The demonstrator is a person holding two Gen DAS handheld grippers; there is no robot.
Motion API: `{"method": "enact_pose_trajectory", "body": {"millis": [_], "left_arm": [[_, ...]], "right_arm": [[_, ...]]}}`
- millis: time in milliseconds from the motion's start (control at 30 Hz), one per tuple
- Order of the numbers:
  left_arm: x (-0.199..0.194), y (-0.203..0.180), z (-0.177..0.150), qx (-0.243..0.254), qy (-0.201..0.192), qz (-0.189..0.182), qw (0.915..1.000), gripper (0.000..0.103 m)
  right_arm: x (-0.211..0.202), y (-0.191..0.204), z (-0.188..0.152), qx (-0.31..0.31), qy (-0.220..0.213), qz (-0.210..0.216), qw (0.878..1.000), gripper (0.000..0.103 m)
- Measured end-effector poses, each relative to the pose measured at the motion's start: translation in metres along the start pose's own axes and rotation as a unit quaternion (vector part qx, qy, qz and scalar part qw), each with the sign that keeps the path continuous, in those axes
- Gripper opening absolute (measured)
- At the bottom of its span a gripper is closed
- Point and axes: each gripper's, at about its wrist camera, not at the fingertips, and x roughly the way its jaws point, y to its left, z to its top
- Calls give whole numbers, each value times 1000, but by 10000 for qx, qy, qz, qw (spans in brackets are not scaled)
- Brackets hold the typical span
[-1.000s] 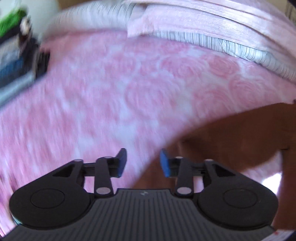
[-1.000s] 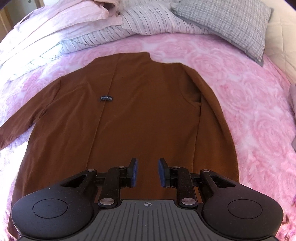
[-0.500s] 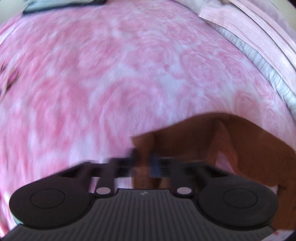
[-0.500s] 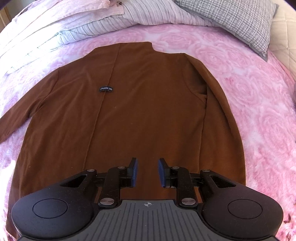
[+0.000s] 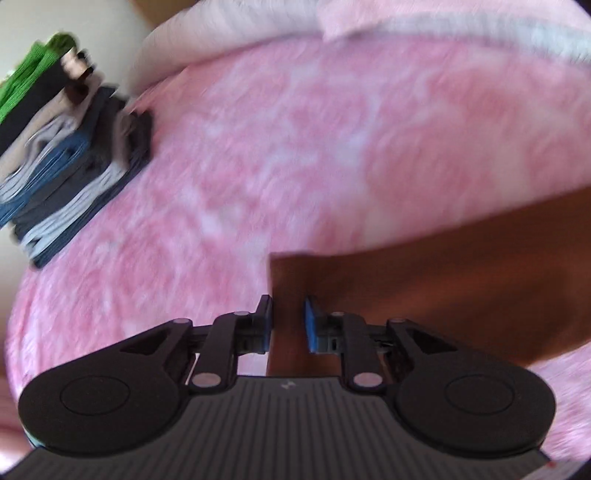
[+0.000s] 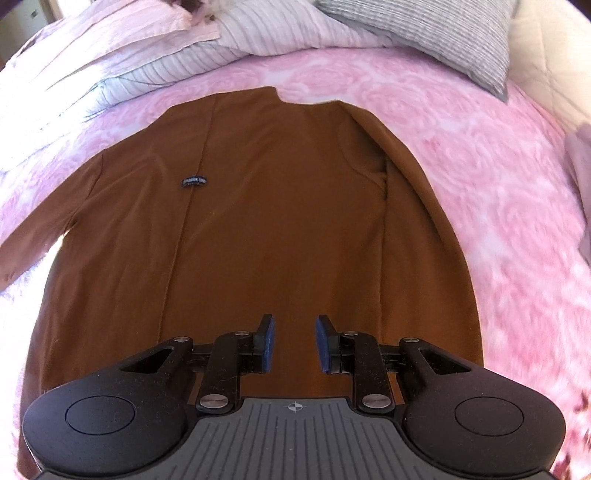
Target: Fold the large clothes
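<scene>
Shirt [image 6: 273,229]: brown, spread flat mid-frame on bed [image 6: 480,155].
Handling: soft, light, limp; grip at cuff or hem.
Left gripper [image 5: 287,321]: jaws opening, cuff [image 5: 295,273] between, unpinched.
Right gripper [image 6: 293,343]: parted, empty, above hem.

Brown garment [image 6: 280,229] on pink rose-patterned bedspread [image 6: 480,155]; pillow [image 6: 436,33] seemingly grey-striped.

Lying flat on one pink bedspread [image 6: 480,155]: one brown garment [image 6: 280,221], bearing one small dark label [image 6: 194,181]. Resting along the far edge: one grey checked pillow [image 6: 436,33], plus striped and pink bedding, too bunched for counting. Sitting at far left: one stack of folded clothes [image 5: 62,155], roughly a dozen layers, blurred. Showing near: two grippers, left gripper [image 5: 288,323] and right gripper [image 6: 293,343].
</scene>
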Motion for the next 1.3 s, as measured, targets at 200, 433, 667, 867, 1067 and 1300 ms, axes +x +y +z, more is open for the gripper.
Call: {"method": "enact_pose_trajectory", "body": {"millis": [200,433,667,867,1067,1300], "left_arm": [[-62,-8,-55,-1147,281,-542,9915,29],[-186,-112,-107,-559,255,-2261,9722,33],[-259,-220,-133,-85,289,-3298,9436,35],[-287,-257,-146,240,246,-3271,9444,35],[-304,-263,-146,619,-65,-3132,9477,35],[-320,-268,-151,792,-256,-3083,9476,35]], "right_arm": [[-46,-57,-43,730,-131,-349,9966,35],[-88,-131,-130,1646,262,-605,9842,40],[-85,-172,-189,2591,474,112,9646,40],[-71,-183,-175,2498,482,597,9652,0],[-135,-273,-98,1372,-348,-16,9899,0],[-157,-373,-9,298,-387,-1185,9918,0]]}}
